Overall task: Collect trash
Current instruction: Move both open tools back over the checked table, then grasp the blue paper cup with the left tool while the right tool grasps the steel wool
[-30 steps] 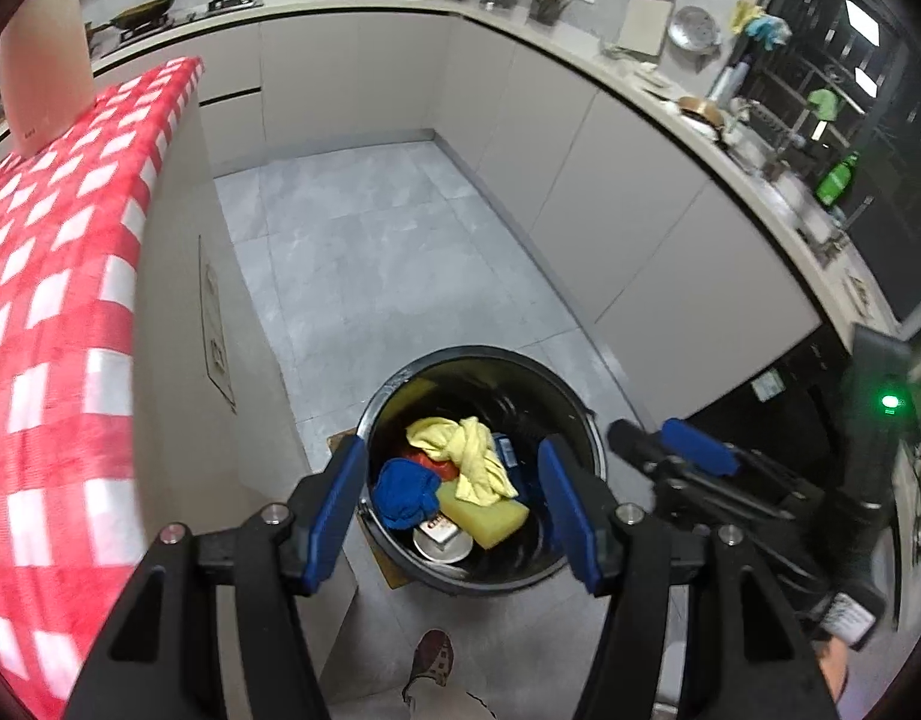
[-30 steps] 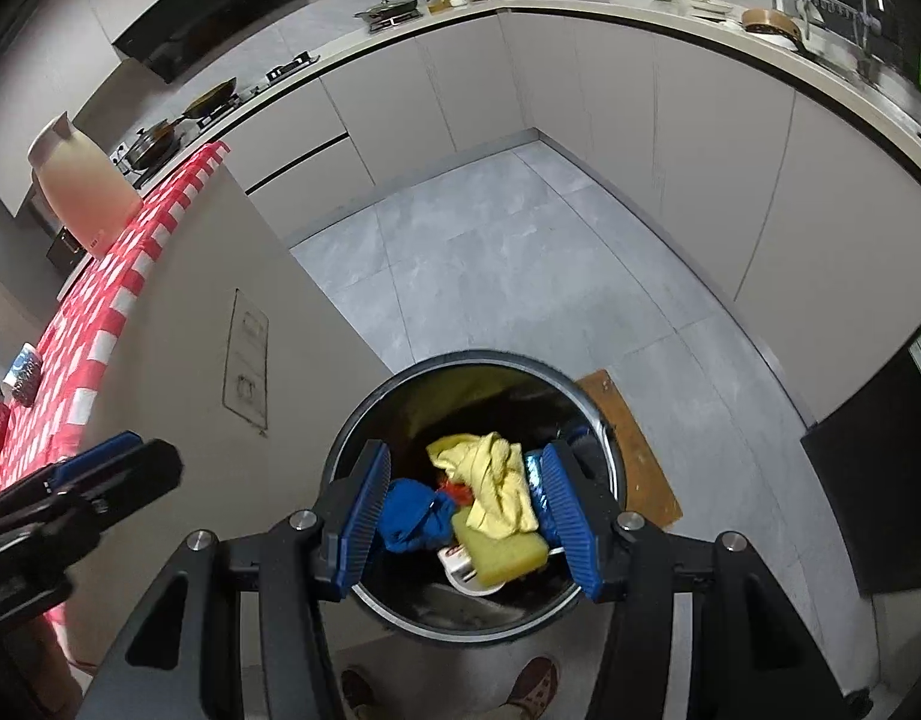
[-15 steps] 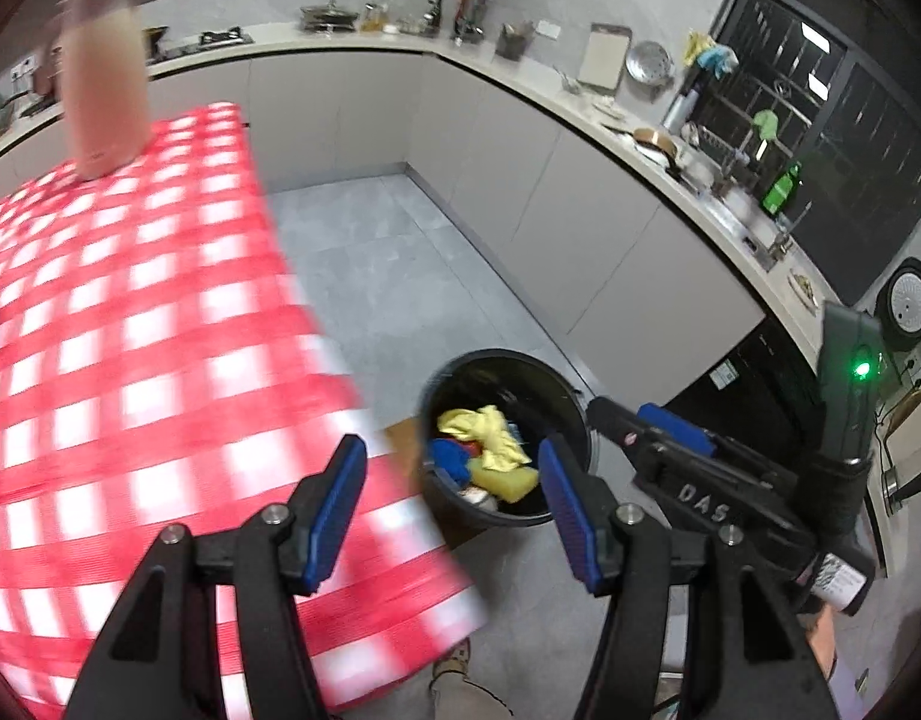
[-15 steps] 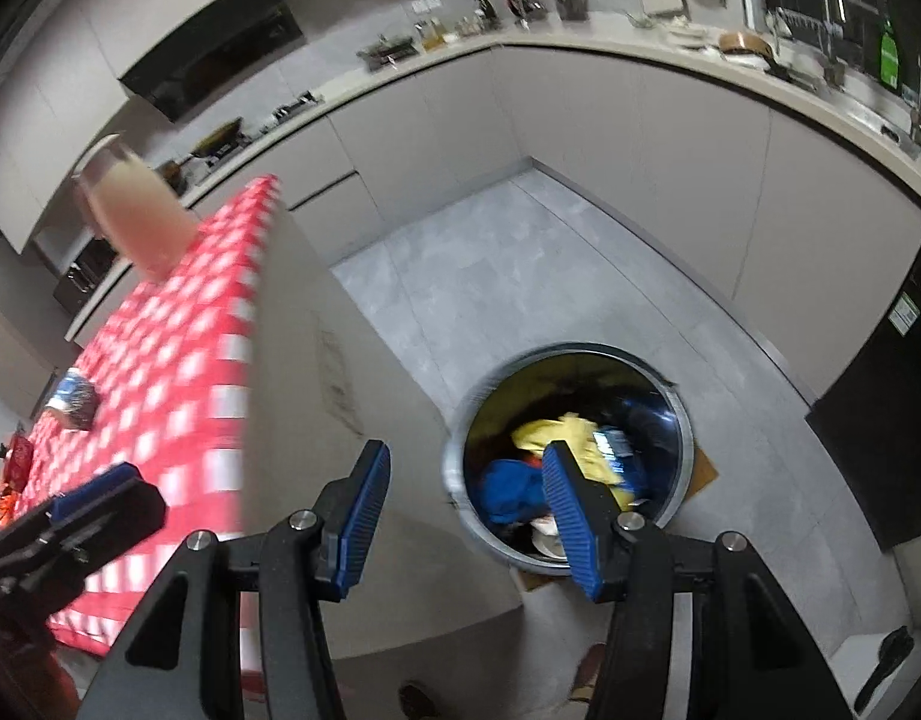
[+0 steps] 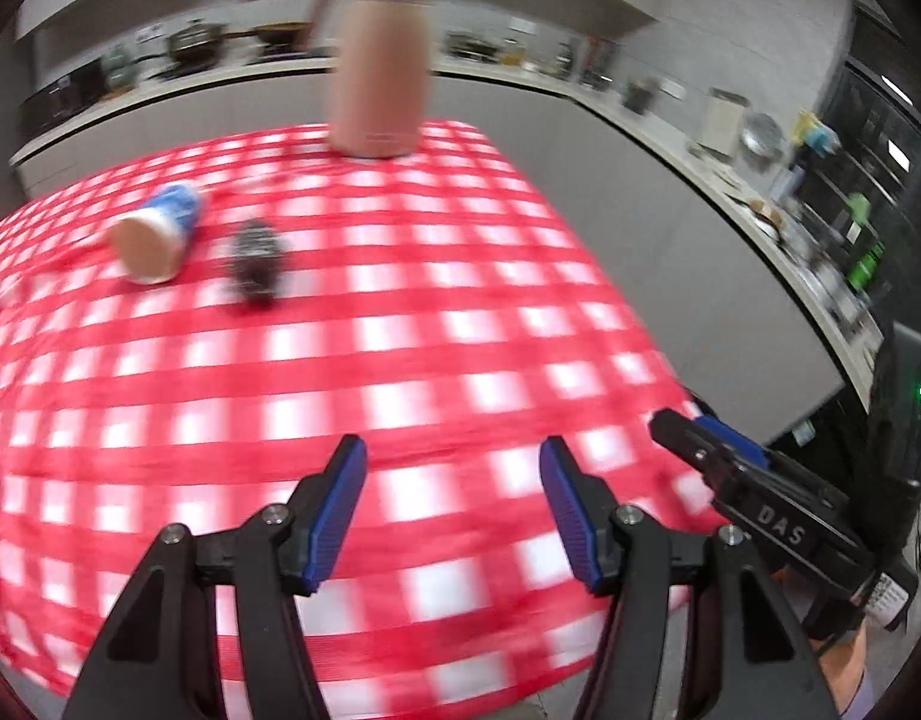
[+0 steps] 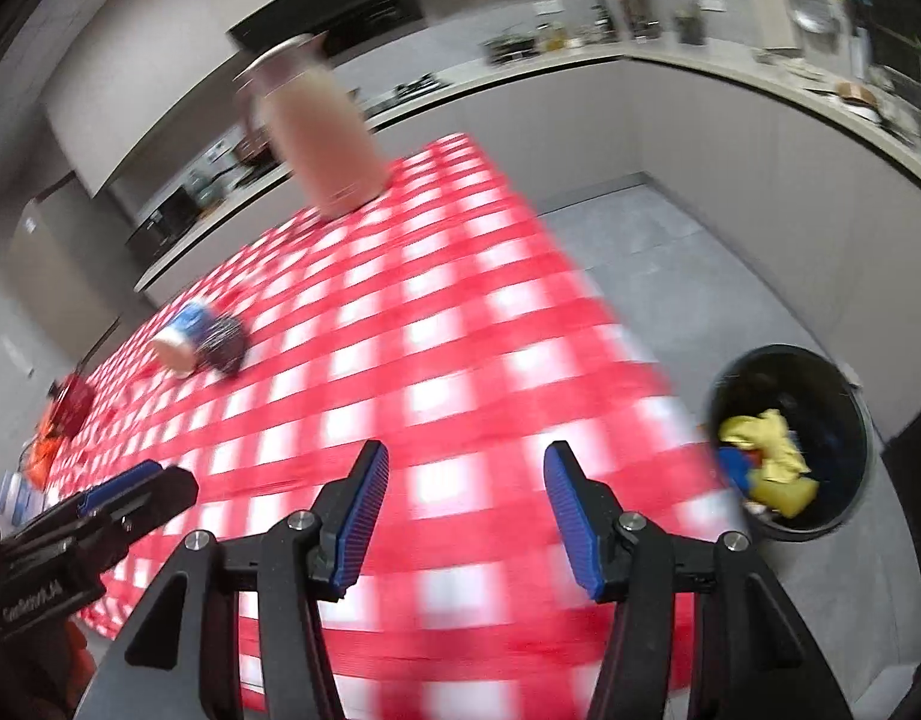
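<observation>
**Both grippers empty above the checked table; trash on the table and in the bin**

The left gripper (image 5: 451, 507) stood above the near part of the red-and-white checked tablecloth (image 5: 400, 324). Its blue-padded jaws were parted, with nothing between them. The right gripper (image 6: 466, 513) hung over the same cloth, jaws likewise apart and empty. Each gripper appeared at the edge of the other's view.

Trash remaining on the table, as seen from the left wrist:
- A paper cup (image 5: 155, 232) with a blue band lay on its side on the far left part of the cloth, its open mouth turned toward the camera.
- A small dark crumpled item (image 5: 256, 261) lay just beside the cup, to its right. Blur prevented identification.
- In the right wrist view, red and orange items (image 6: 64, 414) lay near the far left end of the table; blur prevented identification there too.

A tall pink jug (image 5: 379, 60) with a handle and a metal lid stood upright at the far edge of the table.

The black round trash bin (image 6: 853, 420) stood on the grey tiled floor beside the right end of the table. It held yellow cloth (image 6: 763, 438), a blue item and a yellow sponge.

A kitchen counter (image 6: 730, 69) with utensils ran along the walls behind.
</observation>
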Demonstrator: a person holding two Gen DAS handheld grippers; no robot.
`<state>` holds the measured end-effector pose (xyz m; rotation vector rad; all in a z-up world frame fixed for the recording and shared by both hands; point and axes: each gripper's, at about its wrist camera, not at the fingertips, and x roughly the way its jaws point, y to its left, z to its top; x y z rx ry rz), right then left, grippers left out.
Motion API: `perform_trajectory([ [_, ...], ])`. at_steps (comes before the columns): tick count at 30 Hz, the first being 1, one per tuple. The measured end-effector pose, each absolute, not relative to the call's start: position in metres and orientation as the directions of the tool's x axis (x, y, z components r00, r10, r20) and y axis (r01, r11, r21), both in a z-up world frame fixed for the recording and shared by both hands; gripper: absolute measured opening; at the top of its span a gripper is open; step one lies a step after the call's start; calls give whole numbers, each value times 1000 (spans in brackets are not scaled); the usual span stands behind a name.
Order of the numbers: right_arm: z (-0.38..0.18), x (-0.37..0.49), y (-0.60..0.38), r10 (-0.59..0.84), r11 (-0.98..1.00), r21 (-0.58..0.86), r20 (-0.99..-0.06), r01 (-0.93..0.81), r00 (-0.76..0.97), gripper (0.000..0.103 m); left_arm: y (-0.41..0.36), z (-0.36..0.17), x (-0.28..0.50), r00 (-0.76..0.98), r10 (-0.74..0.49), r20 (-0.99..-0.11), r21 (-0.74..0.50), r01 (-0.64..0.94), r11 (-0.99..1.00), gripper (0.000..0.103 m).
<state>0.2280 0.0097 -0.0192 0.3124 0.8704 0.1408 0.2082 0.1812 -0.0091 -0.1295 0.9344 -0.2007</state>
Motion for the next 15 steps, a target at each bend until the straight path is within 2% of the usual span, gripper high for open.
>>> perform_trajectory([
  [9, -11, 267, 91, 369, 928, 310, -717, -204, 592, 61, 256, -15, 222, 615, -85, -784, -186, -102, 977, 61],
  [15, -13, 293, 119, 442, 897, 347, -705, -275, 554, 62, 279, -19, 232, 613, -22, -789, -159, -170, 972, 62],
])
